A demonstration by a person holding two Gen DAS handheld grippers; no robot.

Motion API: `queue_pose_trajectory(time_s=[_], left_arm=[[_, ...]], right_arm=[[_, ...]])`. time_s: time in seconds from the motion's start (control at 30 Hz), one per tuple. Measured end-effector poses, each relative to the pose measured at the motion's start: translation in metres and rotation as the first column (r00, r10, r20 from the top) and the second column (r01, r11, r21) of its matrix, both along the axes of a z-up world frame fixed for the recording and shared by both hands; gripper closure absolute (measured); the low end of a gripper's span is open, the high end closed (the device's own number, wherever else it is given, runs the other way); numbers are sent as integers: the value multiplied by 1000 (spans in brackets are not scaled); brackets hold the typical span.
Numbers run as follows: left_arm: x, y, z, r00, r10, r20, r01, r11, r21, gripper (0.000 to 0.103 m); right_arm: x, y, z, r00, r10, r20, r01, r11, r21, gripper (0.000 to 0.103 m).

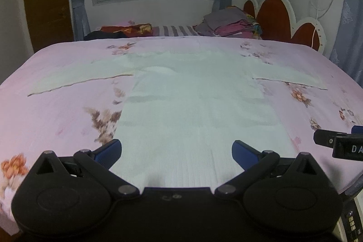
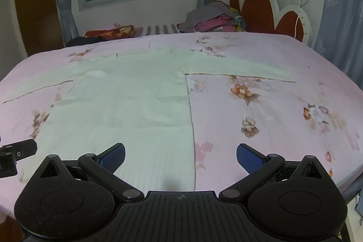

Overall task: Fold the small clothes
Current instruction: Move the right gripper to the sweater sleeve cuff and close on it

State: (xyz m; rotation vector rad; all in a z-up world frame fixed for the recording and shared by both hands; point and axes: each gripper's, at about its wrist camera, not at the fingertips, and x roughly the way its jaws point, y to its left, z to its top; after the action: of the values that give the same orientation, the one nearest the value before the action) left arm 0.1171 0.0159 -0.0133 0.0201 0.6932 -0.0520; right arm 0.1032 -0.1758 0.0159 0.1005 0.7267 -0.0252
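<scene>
With both tongs, left (image 1: 177, 151) and right (image 2: 180, 154), spread wide and empty at the hem of the flat shirt (image 1: 195, 106), we judge folding not yet begun; next, grip a sleeve.

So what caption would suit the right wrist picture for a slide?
Open right tongs hover over the side edge of a pale green long-sleeved knit top spread flat on a pink floral bedsheet.
</scene>
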Motion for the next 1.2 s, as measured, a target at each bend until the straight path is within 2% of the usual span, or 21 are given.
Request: queue_pose_trajectory(time_s=[0.27, 0.4, 0.73, 0.9, 1.07, 1.1, 1.2], left_arm=[[56, 9, 3, 998, -61, 2, 61, 998, -18, 0], [80, 18, 0, 996, -86, -7, 86, 995, -54, 0], [124, 20, -17, 986, -127, -104, 117, 989, -96, 0], [146, 3, -26, 988, -82, -132, 72, 994, -77, 0], [175, -18, -29, 986, -46, -161, 32, 996, -88, 0], [184, -27, -30, 986, -45, -161, 35, 997, -63, 0], [211, -56, -34, 984, -51, -172, 64, 995, 73, 0]], right_arm=[[50, 6, 3, 998, -61, -7, 61, 998, -16, 0], [72, 4, 1, 995, -96, -16, 96, 995, -26, 0], [102, -23, -7, 984, -175, -38, 172, 983, -61, 0], [121, -62, -15, 977, -209, -37, 208, 977, -42, 0], [154, -127, -25, 969, -246, -4, 246, 969, 32, 0], [161, -141, -27, 966, -260, 2, 260, 965, 44, 0], [184, -190, -35, 947, -319, 24, 316, 945, 89, 1]])
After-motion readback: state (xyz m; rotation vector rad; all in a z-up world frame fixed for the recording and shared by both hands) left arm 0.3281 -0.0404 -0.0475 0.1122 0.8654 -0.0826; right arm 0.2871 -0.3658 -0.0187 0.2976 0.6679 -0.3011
